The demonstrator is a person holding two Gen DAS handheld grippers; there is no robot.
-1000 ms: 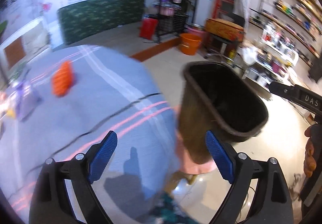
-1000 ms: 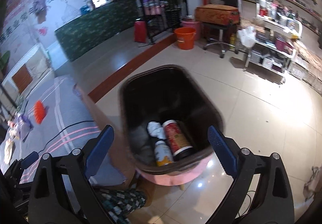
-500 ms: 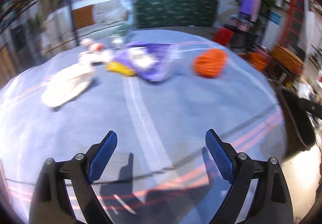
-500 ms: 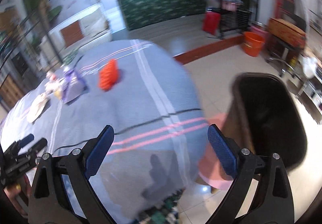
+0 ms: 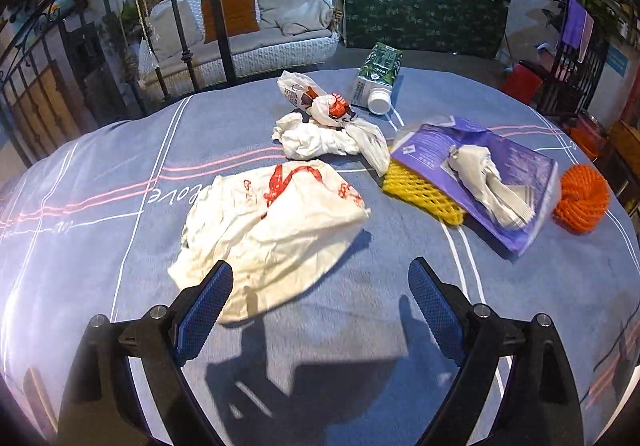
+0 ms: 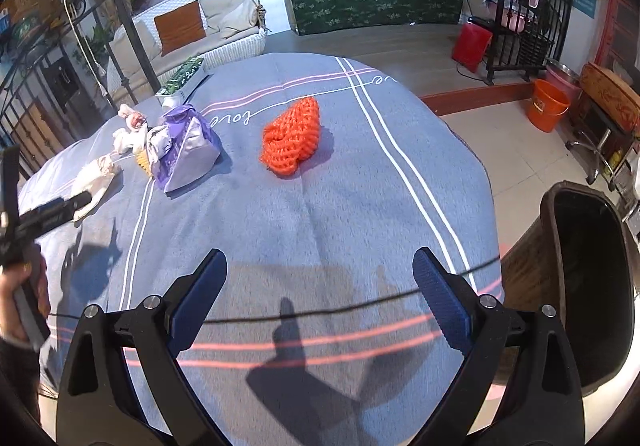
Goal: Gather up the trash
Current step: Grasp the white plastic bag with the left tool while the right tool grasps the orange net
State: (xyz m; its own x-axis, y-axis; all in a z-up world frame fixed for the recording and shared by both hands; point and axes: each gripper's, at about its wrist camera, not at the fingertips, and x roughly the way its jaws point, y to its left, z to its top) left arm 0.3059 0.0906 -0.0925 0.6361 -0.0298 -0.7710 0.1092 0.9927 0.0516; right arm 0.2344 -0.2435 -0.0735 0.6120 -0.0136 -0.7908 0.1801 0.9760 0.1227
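Note:
Trash lies on a blue-grey cloth-covered table [image 5: 120, 173]. A crumpled white bag with red print [image 5: 276, 221] sits just ahead of my left gripper [image 5: 320, 286], which is open and empty above the cloth. Beyond lie a knotted white bag [image 5: 324, 133], a green carton [image 5: 378, 79], yellow foam net [image 5: 420, 189], a purple packet [image 5: 480, 169] and orange foam net [image 5: 582, 197]. My right gripper [image 6: 320, 278] is open and empty over the cloth, with the orange foam net [image 6: 292, 137] ahead of it. The dark trash bin [image 6: 592, 286] stands at the right table edge.
A black cable [image 6: 320, 316] crosses the cloth in front of the right gripper. A hand [image 6: 16, 298] holding the other gripper shows at the left edge of the right wrist view. An orange bucket [image 6: 546, 109], a red stool [image 6: 472, 41] and a white swing sofa [image 5: 248, 29] stand beyond the table.
Both grippers swung left, away from the trash bin and over the table. The left one now faces the pile of trash; the bin has slid to the right edge of the right view.

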